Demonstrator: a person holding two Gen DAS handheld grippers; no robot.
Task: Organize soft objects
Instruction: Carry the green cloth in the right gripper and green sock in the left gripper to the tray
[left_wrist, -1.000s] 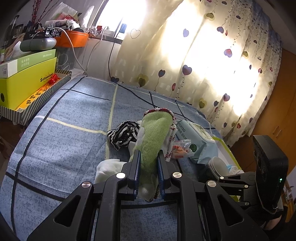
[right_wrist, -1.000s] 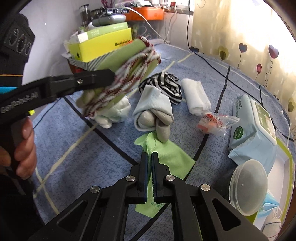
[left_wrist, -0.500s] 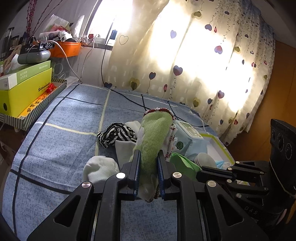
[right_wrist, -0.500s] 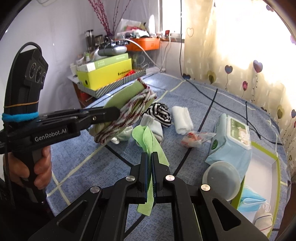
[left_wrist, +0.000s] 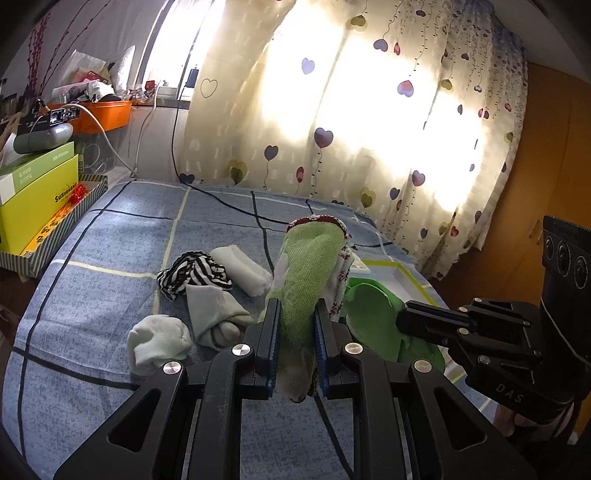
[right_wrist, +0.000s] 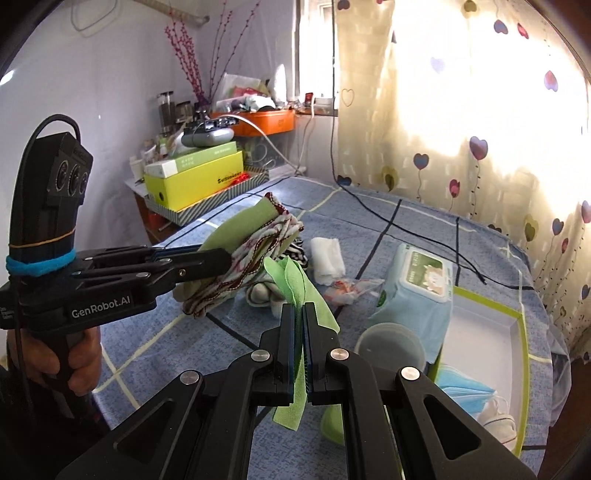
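The folded cloth bundle (left_wrist: 306, 280) clamped in the left gripper (left_wrist: 295, 354) hid part of the bed behind it, and its lower end sat out of sight between the pads. The green cloth (right_wrist: 295, 295) pinched in the right gripper (right_wrist: 302, 354) covered part of a grey sock (right_wrist: 264, 293). A round lid (right_wrist: 389, 343) hid the wipes pack's (right_wrist: 417, 291) lower corner. Print on the yellow box (right_wrist: 199, 181) was too small to read. Only part of the person's hand (right_wrist: 79, 365) showed at the left edge.
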